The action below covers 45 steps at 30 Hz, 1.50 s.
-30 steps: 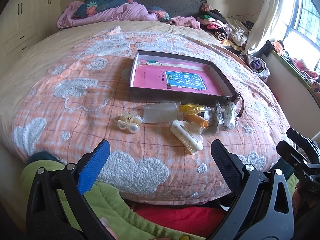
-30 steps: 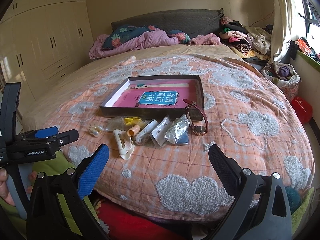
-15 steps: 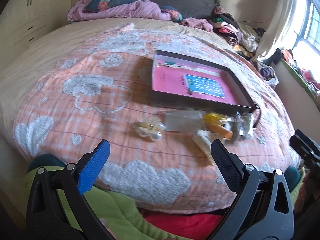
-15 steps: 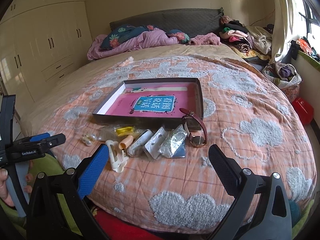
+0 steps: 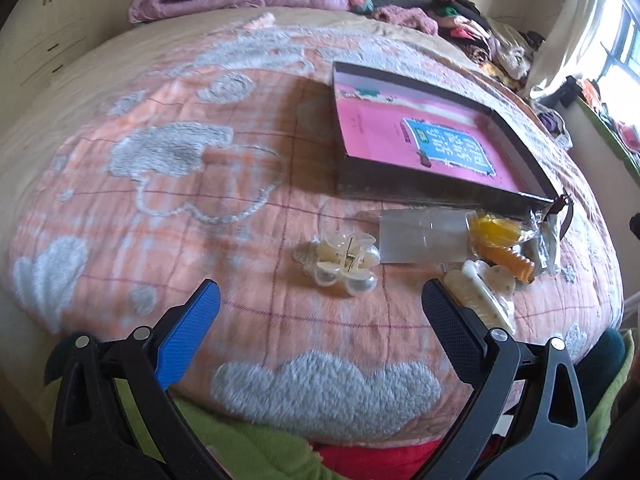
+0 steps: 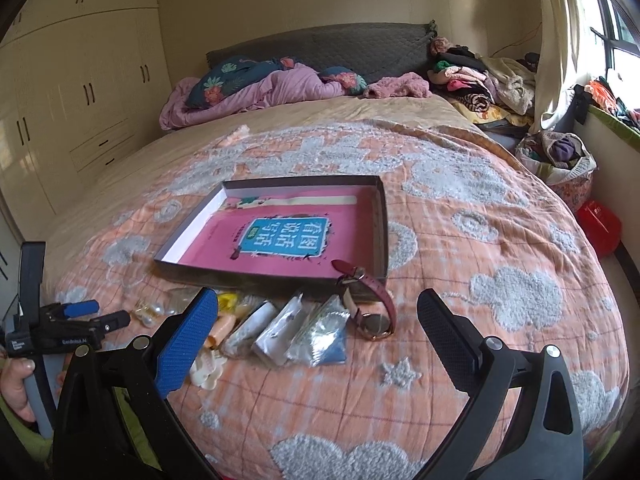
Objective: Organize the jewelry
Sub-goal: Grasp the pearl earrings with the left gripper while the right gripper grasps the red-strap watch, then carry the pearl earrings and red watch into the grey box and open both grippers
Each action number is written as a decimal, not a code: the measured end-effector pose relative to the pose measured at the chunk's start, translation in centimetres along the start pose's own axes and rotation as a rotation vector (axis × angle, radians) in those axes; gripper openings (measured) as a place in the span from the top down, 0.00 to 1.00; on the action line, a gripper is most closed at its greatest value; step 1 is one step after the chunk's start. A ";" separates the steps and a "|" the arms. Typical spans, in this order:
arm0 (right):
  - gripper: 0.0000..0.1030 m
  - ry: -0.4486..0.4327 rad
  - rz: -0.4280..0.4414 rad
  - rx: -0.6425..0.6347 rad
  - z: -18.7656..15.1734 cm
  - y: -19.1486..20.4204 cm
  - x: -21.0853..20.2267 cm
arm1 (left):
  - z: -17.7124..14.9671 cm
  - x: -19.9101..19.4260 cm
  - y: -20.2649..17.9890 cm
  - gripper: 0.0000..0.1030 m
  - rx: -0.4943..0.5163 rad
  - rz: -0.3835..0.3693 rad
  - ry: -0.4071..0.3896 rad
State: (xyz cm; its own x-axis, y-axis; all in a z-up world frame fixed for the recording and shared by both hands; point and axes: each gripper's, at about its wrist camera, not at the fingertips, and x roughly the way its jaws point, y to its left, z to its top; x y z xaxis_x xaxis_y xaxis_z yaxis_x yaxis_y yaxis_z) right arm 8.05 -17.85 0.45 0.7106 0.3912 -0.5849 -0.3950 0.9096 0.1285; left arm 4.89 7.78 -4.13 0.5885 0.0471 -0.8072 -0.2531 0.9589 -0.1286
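Here both grippers hang above the near edge of a bed (image 6: 500,208) spread with an orange quilt (image 5: 168,208) patterned in grey clouds, and each has its jaws spread wide with nothing between them. The left gripper (image 5: 320,304) points at a cream pearl clip (image 5: 340,262) lying alone on the quilt just ahead of its fingers, apart from both. Right of the clip lies a clear packet (image 5: 420,240), then a yellow packet (image 5: 494,226), an orange clip (image 5: 506,258) and a long cream clip (image 5: 480,300) whose end passes behind the black finger (image 5: 448,332). Beyond these sits a shallow dark box (image 5: 420,190), open at the top, with a pink book (image 5: 400,132) flat inside it. In the right wrist view the right gripper (image 6: 318,320) hovers over the same row: several small plastic bags (image 6: 296,328) lie side by side in front of the box, one at the right end showing blue. A watch (image 6: 374,322) with a dark red strap lies at the box's near right corner, its strap draped over the box wall. At the left of that view a hand (image 6: 16,380) grips the left gripper's handle. Pink bedding (image 6: 248,92) and pillows are heaped at the headboard, clothes (image 6: 480,80) piled at the far right
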 end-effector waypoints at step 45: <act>0.83 0.096 0.065 0.199 -0.1 -6.8 8.4 | 6.2 1.8 -3.7 0.64 0.141 -0.086 -0.099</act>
State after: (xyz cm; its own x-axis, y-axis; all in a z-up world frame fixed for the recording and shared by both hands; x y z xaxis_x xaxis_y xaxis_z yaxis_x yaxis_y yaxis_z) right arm 16.60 -20.76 -5.40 0.6246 0.4436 -0.6427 -0.3089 0.8962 0.3184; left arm 11.67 6.03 -1.58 0.6775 -0.0160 -0.7353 -0.0925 0.9900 -0.1067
